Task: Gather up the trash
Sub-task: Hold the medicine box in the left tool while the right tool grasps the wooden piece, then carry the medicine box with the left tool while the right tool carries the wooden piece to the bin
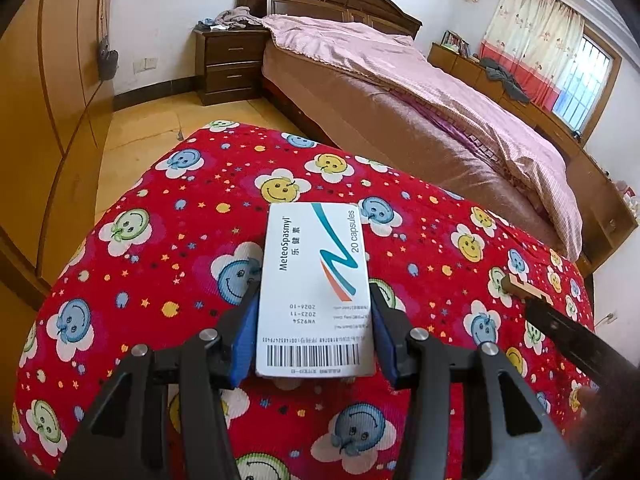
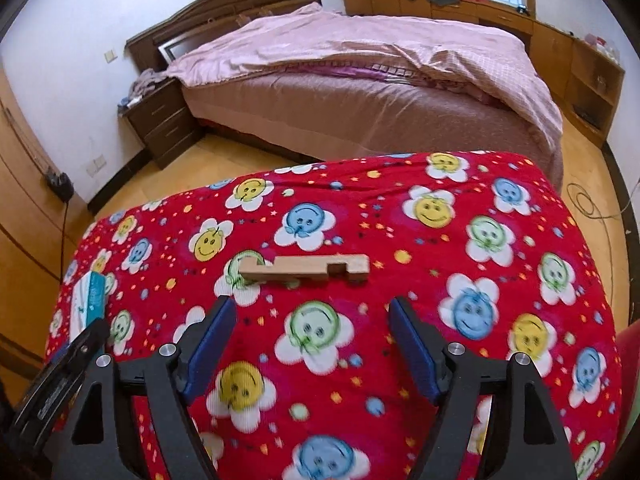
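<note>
A white medicine box (image 1: 316, 288) printed "MeteoSpasmyl 20 capsules" sits between the blue pads of my left gripper (image 1: 314, 292), which is shut on its near half, over the red smiley-flower cloth (image 1: 160, 240). The box also shows at the left edge of the right wrist view (image 2: 89, 300). A notched wooden piece (image 2: 308, 267) lies flat on the cloth just ahead of my right gripper (image 2: 312, 308), which is open and empty. The same piece shows at the right in the left wrist view (image 1: 524, 289).
The cloth-covered table (image 2: 500, 240) stands in front of a bed with a pink quilt (image 2: 360, 64). A dark nightstand (image 1: 230, 64) is beside the headboard, a wooden wardrobe (image 1: 48, 120) is at left, and low cabinets (image 2: 572, 64) run under the window.
</note>
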### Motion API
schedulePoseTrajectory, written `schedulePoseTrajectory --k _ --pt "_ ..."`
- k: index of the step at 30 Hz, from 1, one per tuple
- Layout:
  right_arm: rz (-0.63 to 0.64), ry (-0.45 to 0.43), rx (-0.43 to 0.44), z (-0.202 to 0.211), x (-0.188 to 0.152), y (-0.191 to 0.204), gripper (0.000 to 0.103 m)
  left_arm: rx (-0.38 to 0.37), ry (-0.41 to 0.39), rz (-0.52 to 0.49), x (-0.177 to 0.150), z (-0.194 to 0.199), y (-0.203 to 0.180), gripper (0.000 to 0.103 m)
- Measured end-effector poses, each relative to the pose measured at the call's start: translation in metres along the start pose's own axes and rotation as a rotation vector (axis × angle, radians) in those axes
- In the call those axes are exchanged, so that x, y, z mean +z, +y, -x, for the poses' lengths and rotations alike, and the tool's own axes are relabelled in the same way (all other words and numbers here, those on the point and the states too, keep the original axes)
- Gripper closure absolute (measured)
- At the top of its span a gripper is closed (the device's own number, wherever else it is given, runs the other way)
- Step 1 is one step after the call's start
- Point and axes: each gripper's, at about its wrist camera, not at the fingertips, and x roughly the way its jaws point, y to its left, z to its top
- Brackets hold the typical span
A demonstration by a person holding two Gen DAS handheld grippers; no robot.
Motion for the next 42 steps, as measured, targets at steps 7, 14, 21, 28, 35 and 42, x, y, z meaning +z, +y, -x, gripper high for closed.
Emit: schedulePoseTrajectory --k 7,14,21,28,35,42 --pt "0.035 -0.008 -0.045 -0.017 0.010 0.014 0.023 -0.003 0.000 0.002 0.000 -0.001 0.000 0.052" --pt "0.093 -0.020 -0.130 -0.029 0.012 0.028 0.023 -0.002 0.000 0.002 0.000 -0.001 0.000 0.052" --pt "0.091 -0.022 -0.108 -0.027 0.010 0.026 0.025 -0.008 -0.001 0.004 0.001 -0.002 0.001 0.052" --pt "0.086 -0.022 -0.046 0.005 0.004 0.014 0.025 -0.014 -0.003 0.007 0.002 -0.003 -0.001 0.052" --pt "0.054 -0.058 -0.003 0.065 -0.008 -0.012 0.025 -0.014 -0.003 0.007 0.002 -0.003 0.000 0.052" --pt "-0.019 -0.101 0.000 0.124 -0.036 -0.050 0.025 -0.015 -0.011 0.010 0.002 0.000 0.001 0.052"
